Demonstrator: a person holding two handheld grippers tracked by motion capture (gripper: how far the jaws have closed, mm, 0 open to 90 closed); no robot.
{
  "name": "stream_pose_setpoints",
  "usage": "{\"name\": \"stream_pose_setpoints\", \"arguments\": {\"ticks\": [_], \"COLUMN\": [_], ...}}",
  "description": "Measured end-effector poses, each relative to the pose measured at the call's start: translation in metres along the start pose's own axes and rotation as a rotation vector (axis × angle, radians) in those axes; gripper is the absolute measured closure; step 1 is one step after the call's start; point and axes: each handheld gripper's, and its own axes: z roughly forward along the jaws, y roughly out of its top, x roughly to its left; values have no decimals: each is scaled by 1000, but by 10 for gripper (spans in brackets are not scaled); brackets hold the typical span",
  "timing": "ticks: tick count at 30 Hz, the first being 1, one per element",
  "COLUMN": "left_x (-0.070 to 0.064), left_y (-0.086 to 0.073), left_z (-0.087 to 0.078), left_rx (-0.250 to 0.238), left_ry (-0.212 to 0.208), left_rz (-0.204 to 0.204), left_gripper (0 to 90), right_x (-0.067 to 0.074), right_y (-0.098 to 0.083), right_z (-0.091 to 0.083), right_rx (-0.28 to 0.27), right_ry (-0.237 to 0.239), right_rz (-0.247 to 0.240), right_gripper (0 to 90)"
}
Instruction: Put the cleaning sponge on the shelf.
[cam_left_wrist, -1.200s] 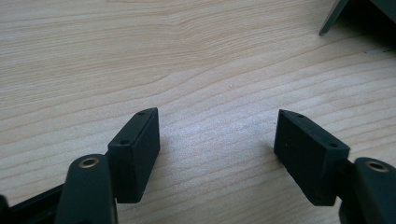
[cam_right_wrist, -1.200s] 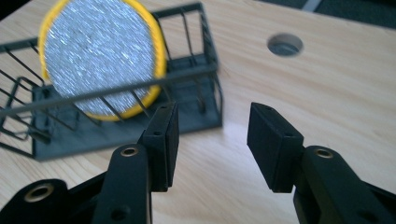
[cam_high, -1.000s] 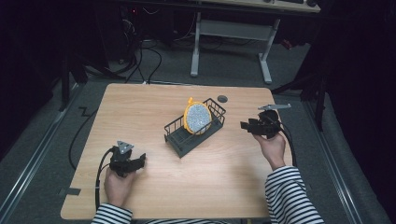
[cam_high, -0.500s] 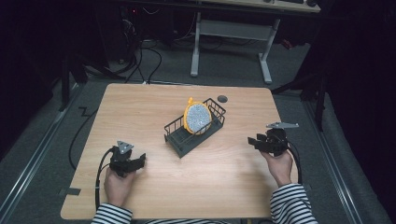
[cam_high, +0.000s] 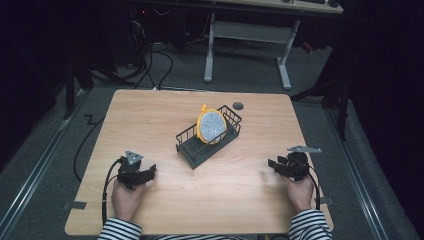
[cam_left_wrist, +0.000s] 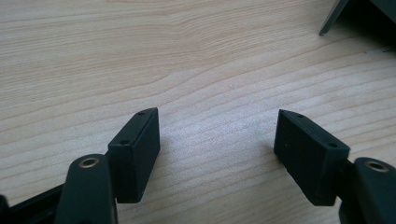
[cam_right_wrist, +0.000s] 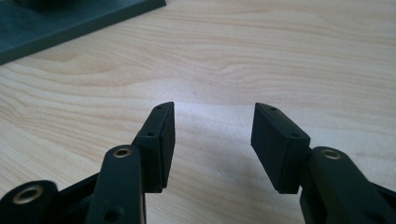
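**Plate stands in rack, both grippers empty**

Wooden table (cam_high: 150, 120) carries the rack (cam_high: 209, 141) mid-table, with the plate (cam_high: 212, 126) upright inside. Your left gripper (cam_high: 149, 173) and right gripper (cam_high: 273, 165) rest low, jaws parted and empty. Rack lies ahead between them, about equally near each.

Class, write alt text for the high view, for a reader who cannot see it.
A round speckled plate with a yellow rim stands on edge in a black wire rack at the middle of a wooden table. Nearer the camera, a person in striped sleeves rests a left tool and right tool on the tabletop, both open and holding nothing.
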Motion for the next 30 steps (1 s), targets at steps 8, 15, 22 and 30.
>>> {"name": "stream_pose_setpoints", "arguments": {"ticks": [8,15,22,30], "left_x": [0,0,0,0], "left_y": [0,0,0,0], "left_z": [0,0,0,0], "left_rx": [0,0,0,0], "left_ry": [0,1,2,2], "left_rz": [0,0,-1,-1], "left_gripper": [320,320,320,320], "right_x": [0,11,15,16], "right_y": [-18,-32,-33,-33], "right_z": [7,12,14,14], "right_rx": [-1,-34,-39,-37], "right_ry": [-41,-116,-131,-131], "right_rz": [-18,-79,-107,-106], "right_gripper": [480,469,422,397]}}
